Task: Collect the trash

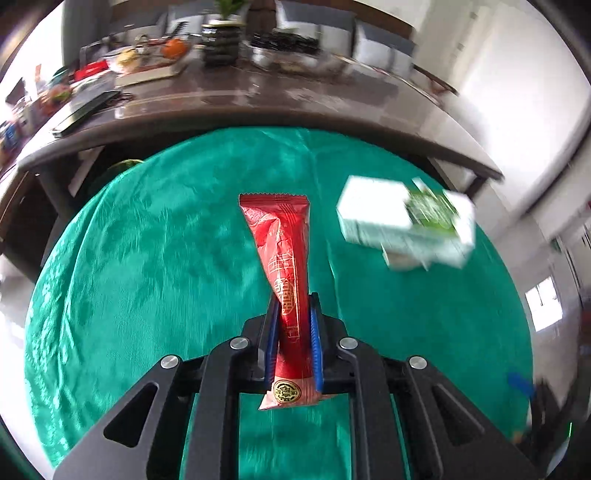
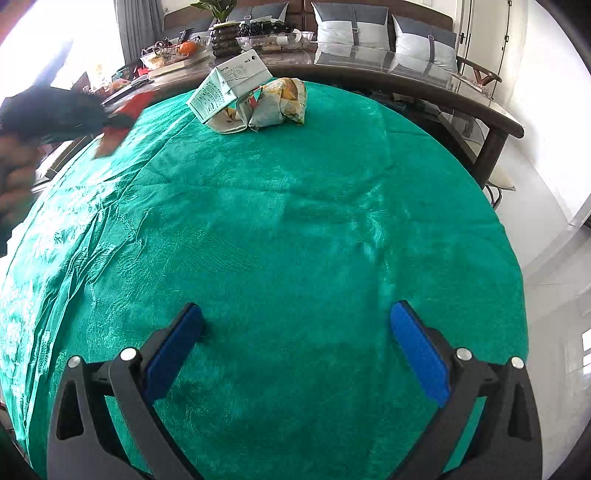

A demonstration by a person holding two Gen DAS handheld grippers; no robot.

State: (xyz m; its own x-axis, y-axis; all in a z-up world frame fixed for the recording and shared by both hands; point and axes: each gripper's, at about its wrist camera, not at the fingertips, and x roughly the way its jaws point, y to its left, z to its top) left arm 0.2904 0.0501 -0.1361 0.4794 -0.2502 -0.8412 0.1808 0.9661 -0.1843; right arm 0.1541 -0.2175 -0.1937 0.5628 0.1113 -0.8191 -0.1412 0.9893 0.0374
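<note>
My left gripper is shut on a long red snack wrapper with gold print, held above the green tablecloth. A white and green carton lies on the cloth to the right of it, blurred. In the right wrist view my right gripper is open and empty, low over the green cloth. The carton and a crumpled yellow and white wrapper lie together at the cloth's far edge. The left gripper with the red wrapper shows blurred at the far left.
A dark glossy table stands behind the cloth, with a fruit tray, a potted plant and a bowl of dark fruit. Cushions line the back. White floor lies to the right.
</note>
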